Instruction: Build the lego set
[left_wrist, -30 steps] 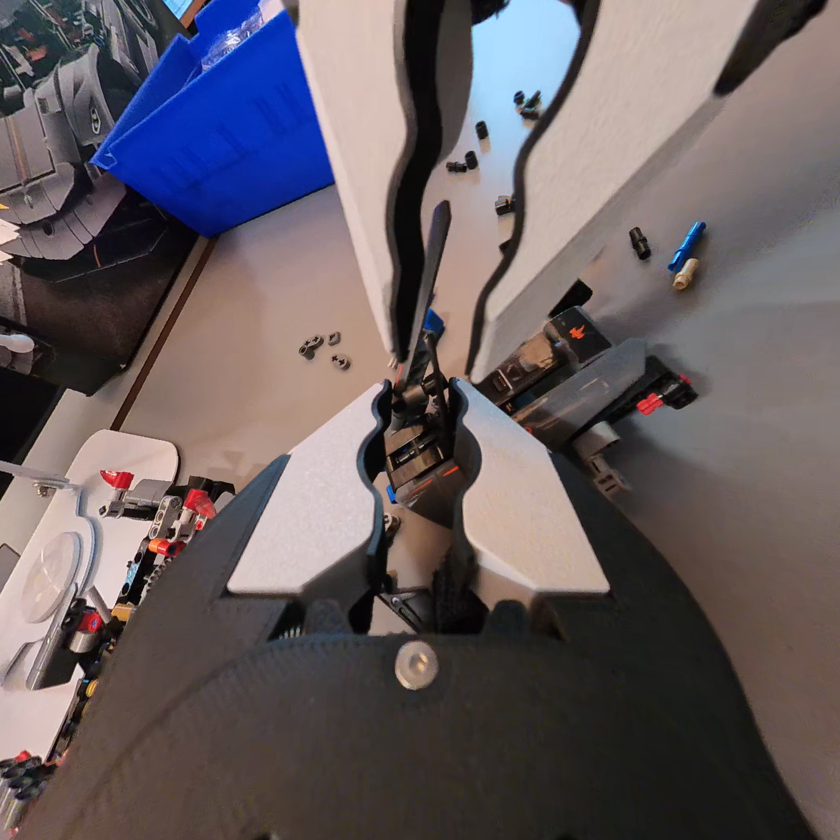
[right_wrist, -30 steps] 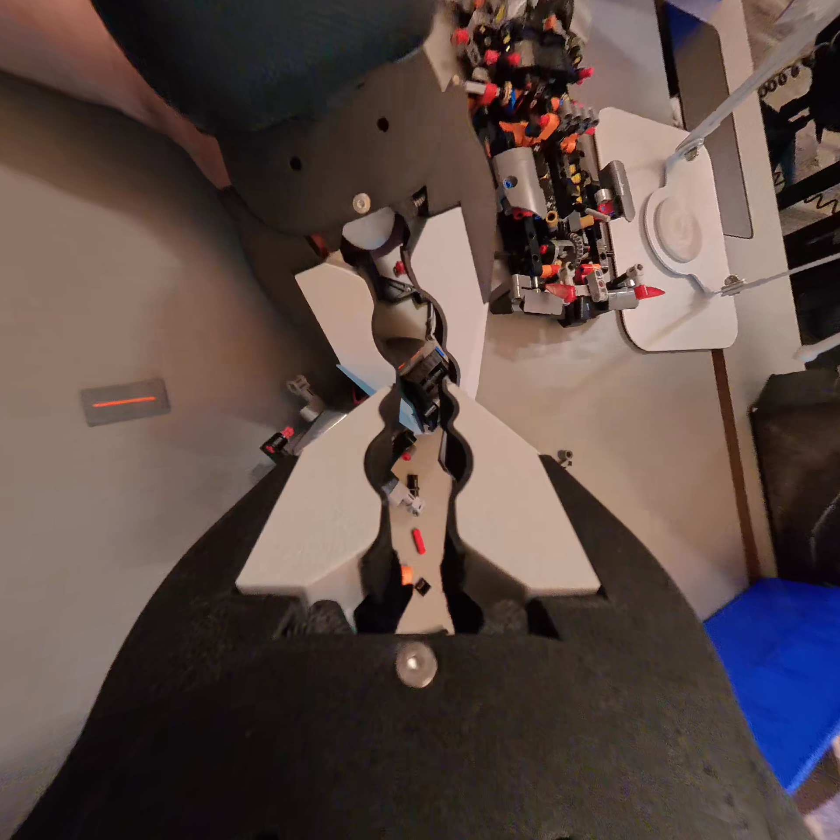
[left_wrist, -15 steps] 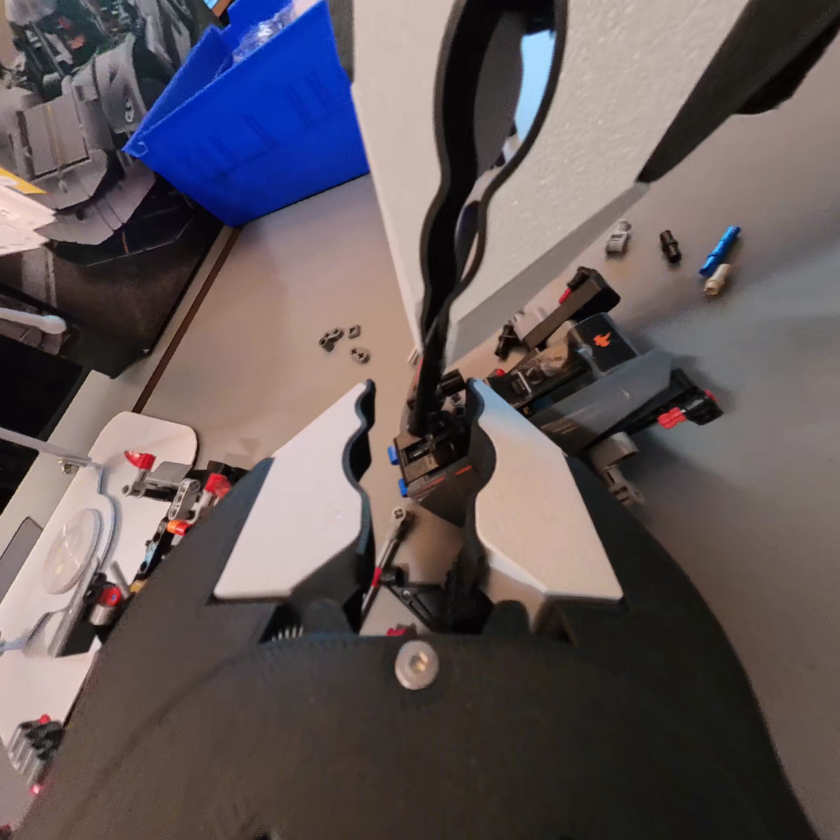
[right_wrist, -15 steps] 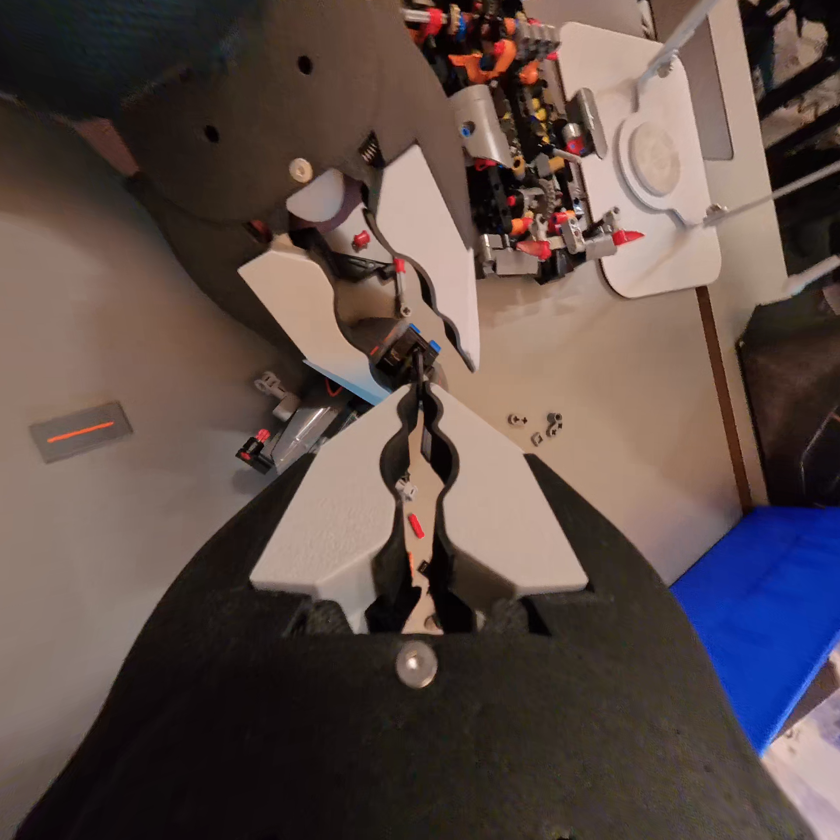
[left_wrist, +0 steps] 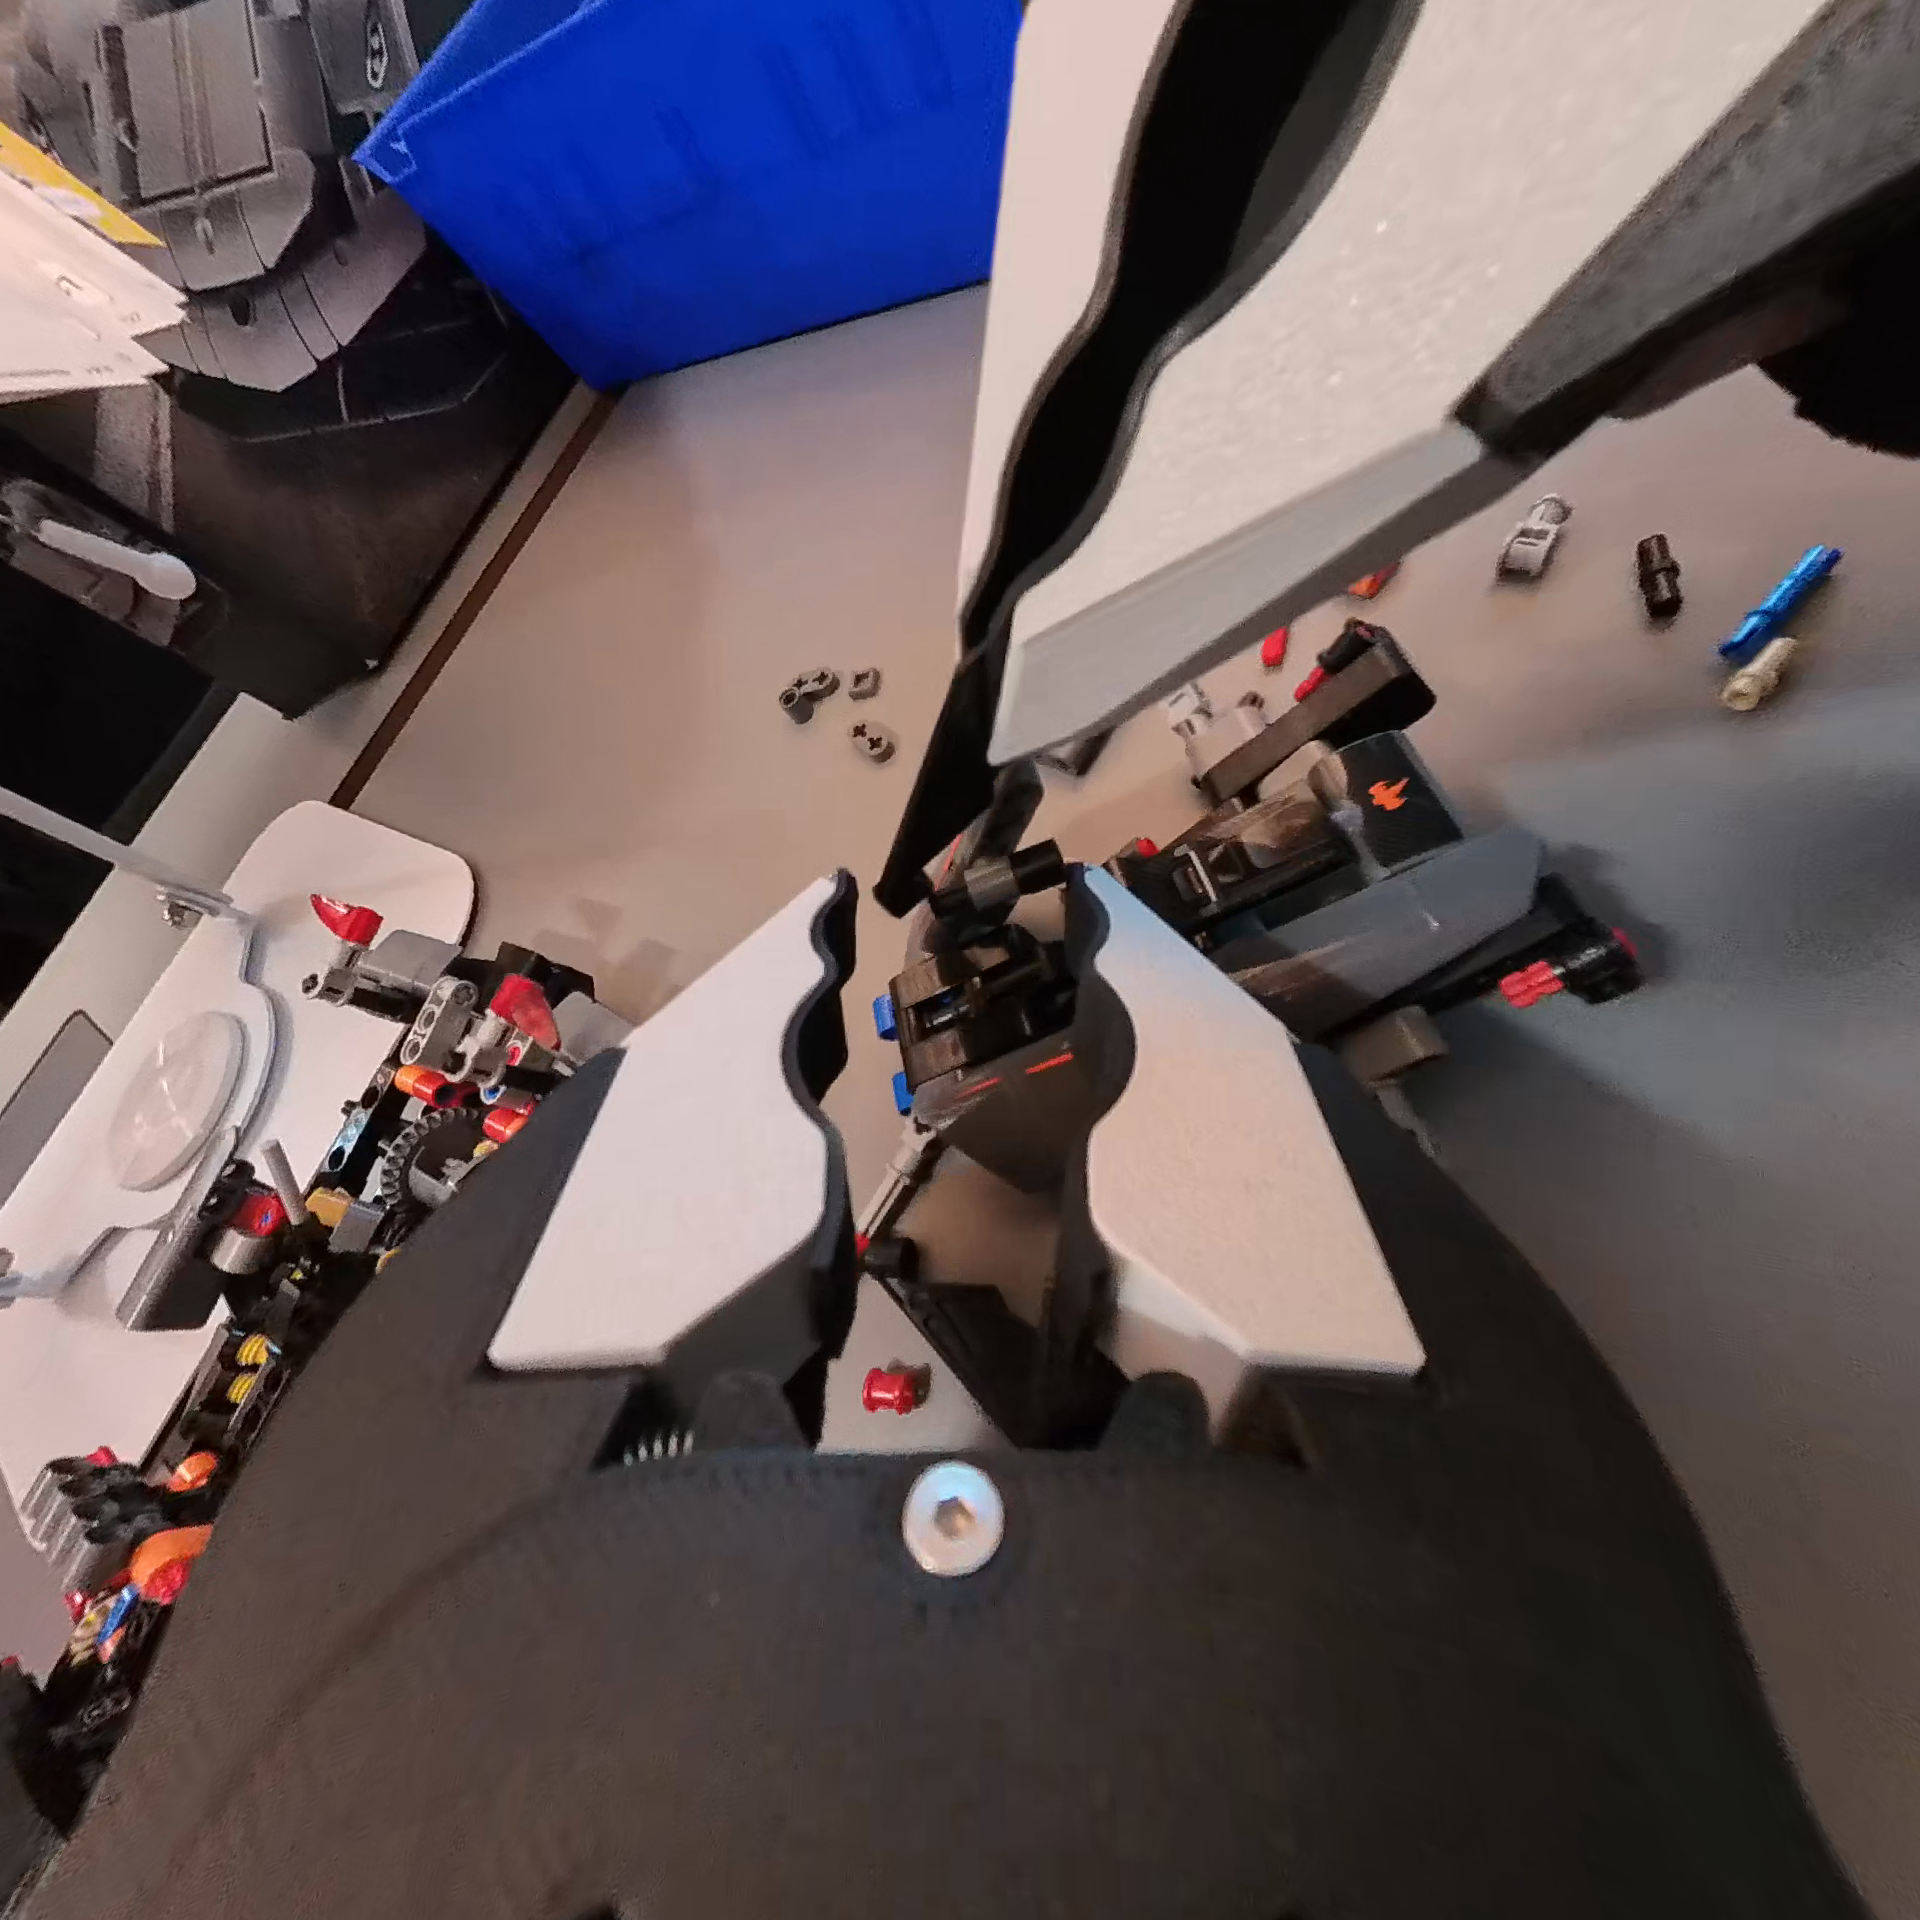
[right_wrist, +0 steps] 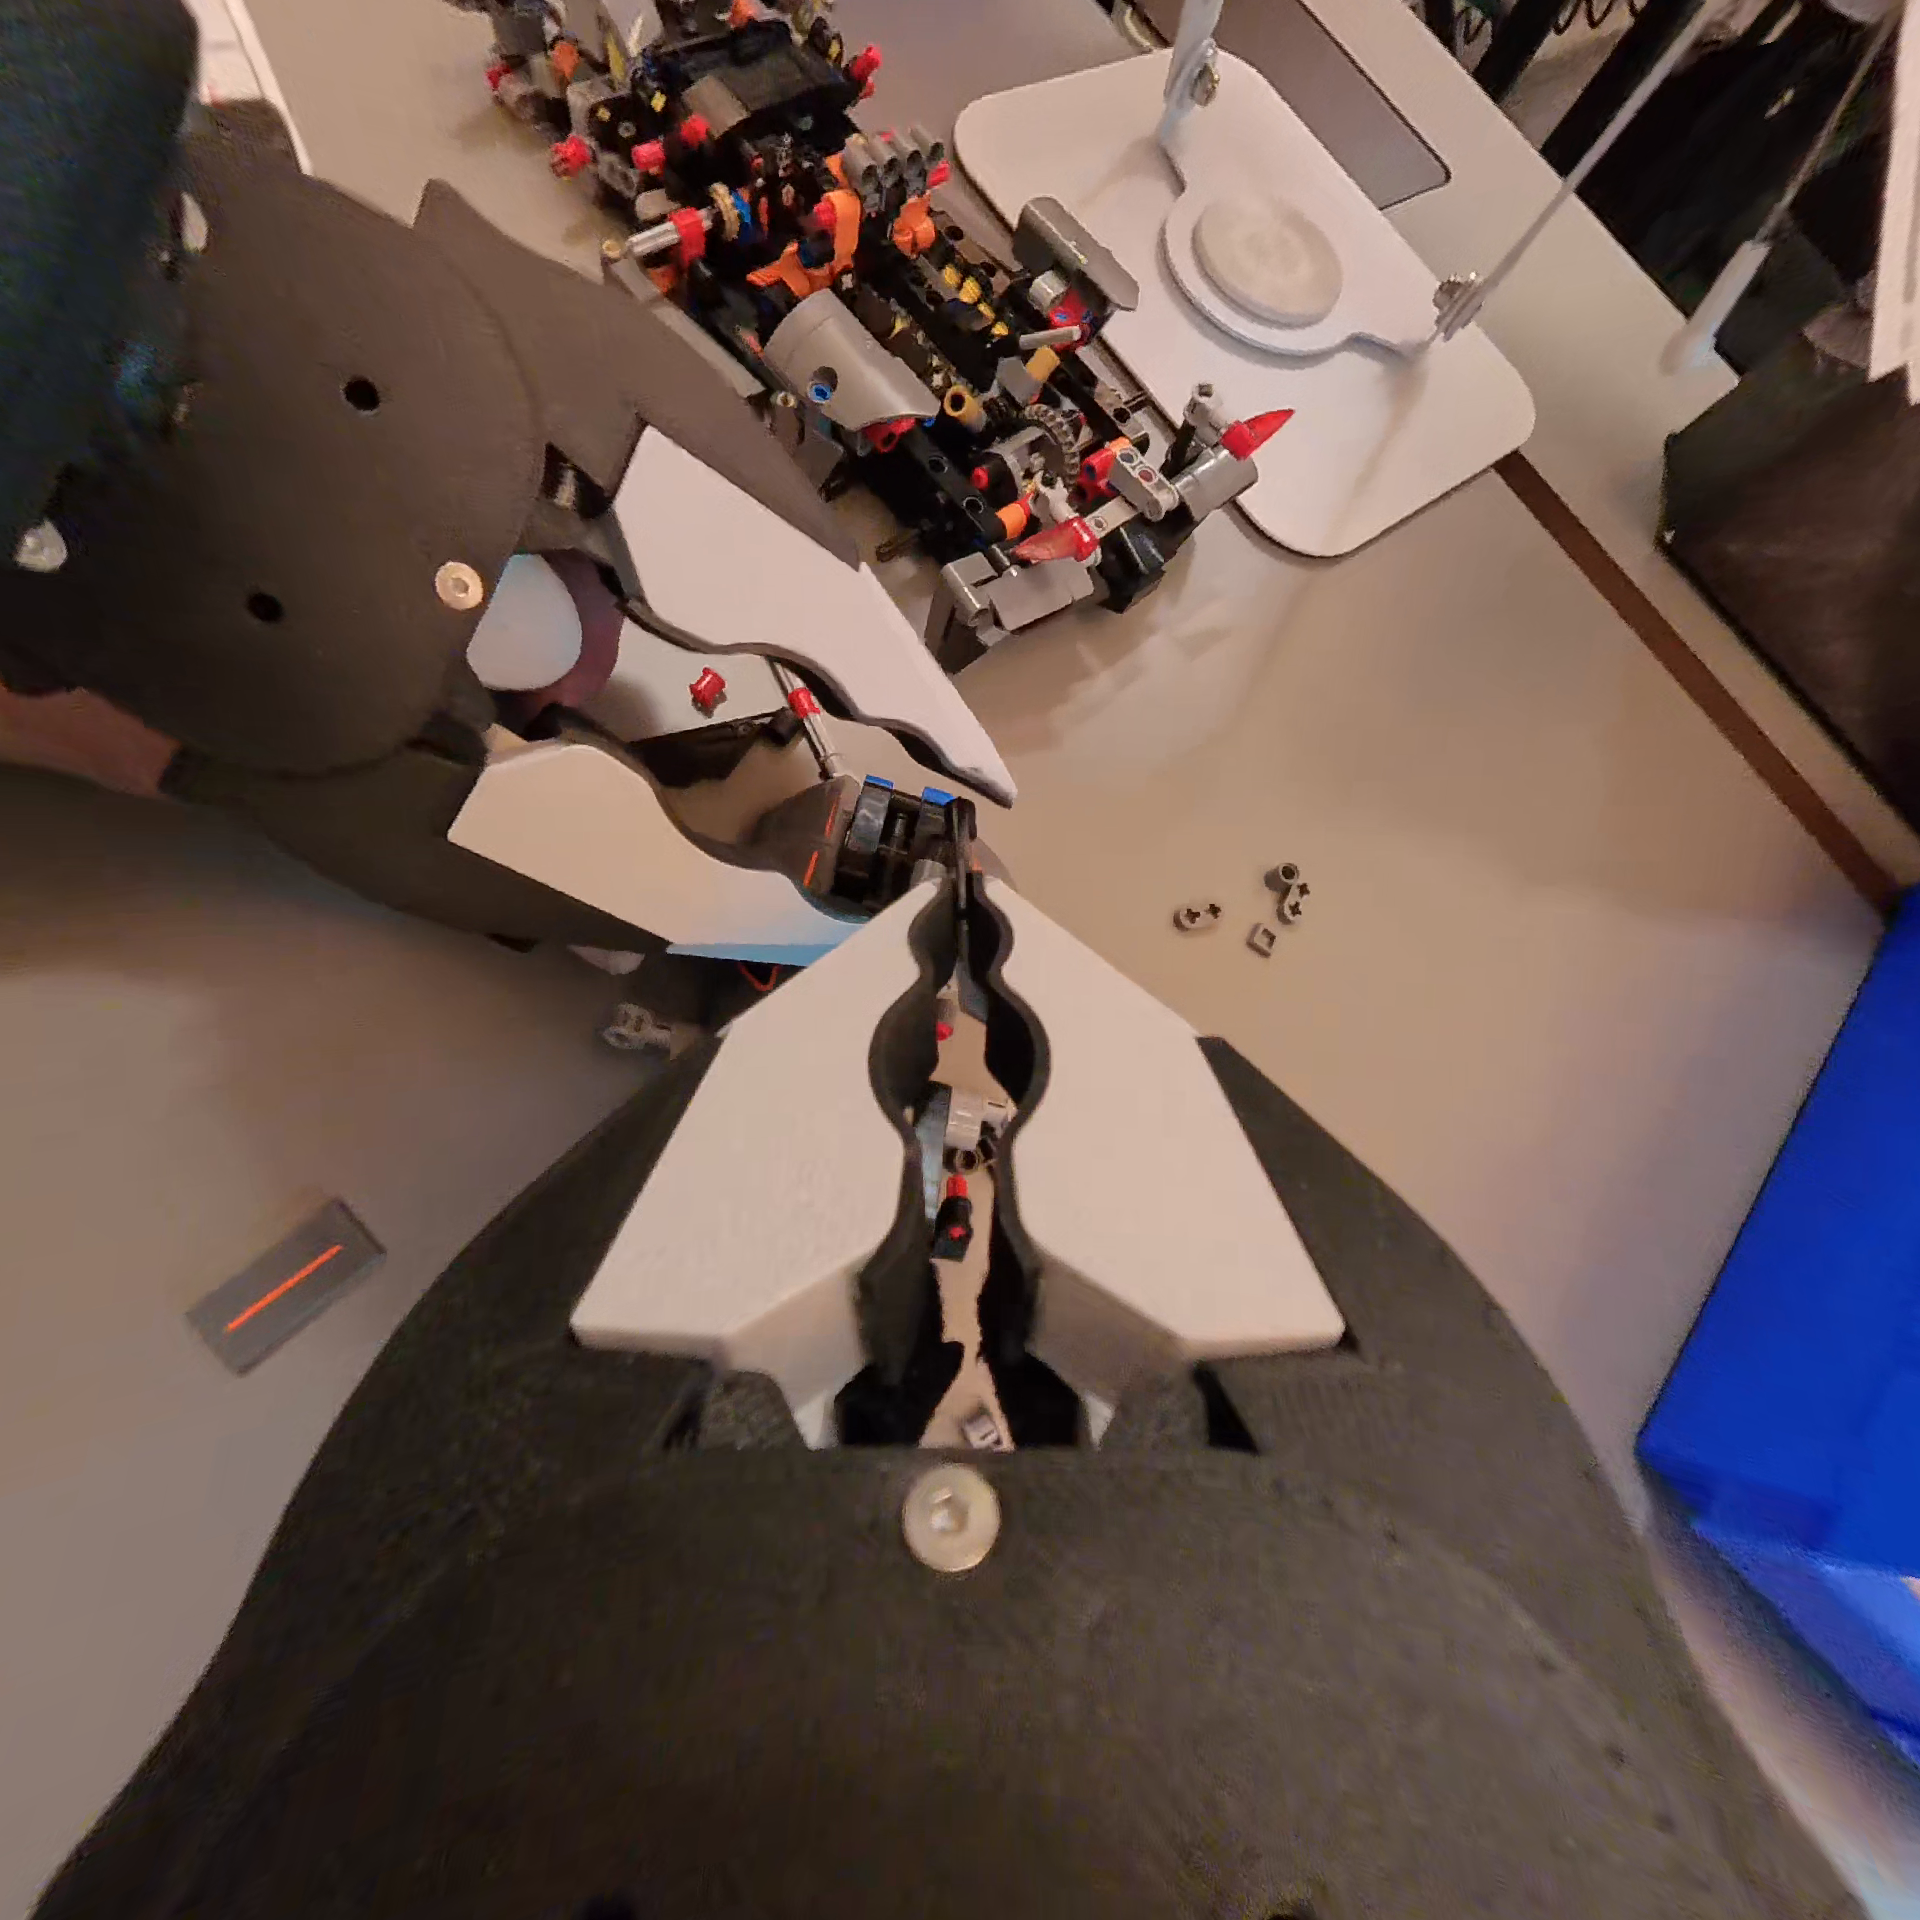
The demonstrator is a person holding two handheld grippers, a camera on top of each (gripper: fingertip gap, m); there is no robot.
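Note:
My left gripper [left_wrist: 961, 883] is open around a small black sub-assembly [left_wrist: 977, 1018] with blue pins, which leans against its right finger. My right gripper [right_wrist: 956, 896] is shut on a thin flat black piece [right_wrist: 964, 857] whose far end meets the top of that sub-assembly [right_wrist: 873, 831]. In the left wrist view the right gripper [left_wrist: 982, 675] comes down from above with the black piece [left_wrist: 935, 821] in it. In the right wrist view the left gripper [right_wrist: 914, 842] reaches in from the left. A dark grey sub-assembly [left_wrist: 1351, 883] lies on the table just behind.
The large multicoloured lego model [right_wrist: 894, 343] stands beside a white stand base [right_wrist: 1299, 270]. A blue bin [left_wrist: 707, 177] is at the table's edge. Small grey parts [right_wrist: 1257, 904], a blue pin [left_wrist: 1777, 613], a red bush [left_wrist: 891, 1387] and a dark tile with an orange line [right_wrist: 286, 1283] lie loose. My hands' fingertips stand some 4 centimeters from each other. My left tips are roughly 9 centimeters from the red bush [left_wrist: 891, 1387]. My right wrist view [right_wrist: 711, 689] looks at it from another angle.
My left gripper has let go of the black sub-assembly and opened wide. My right gripper has closed on the thin black piece and swung round.

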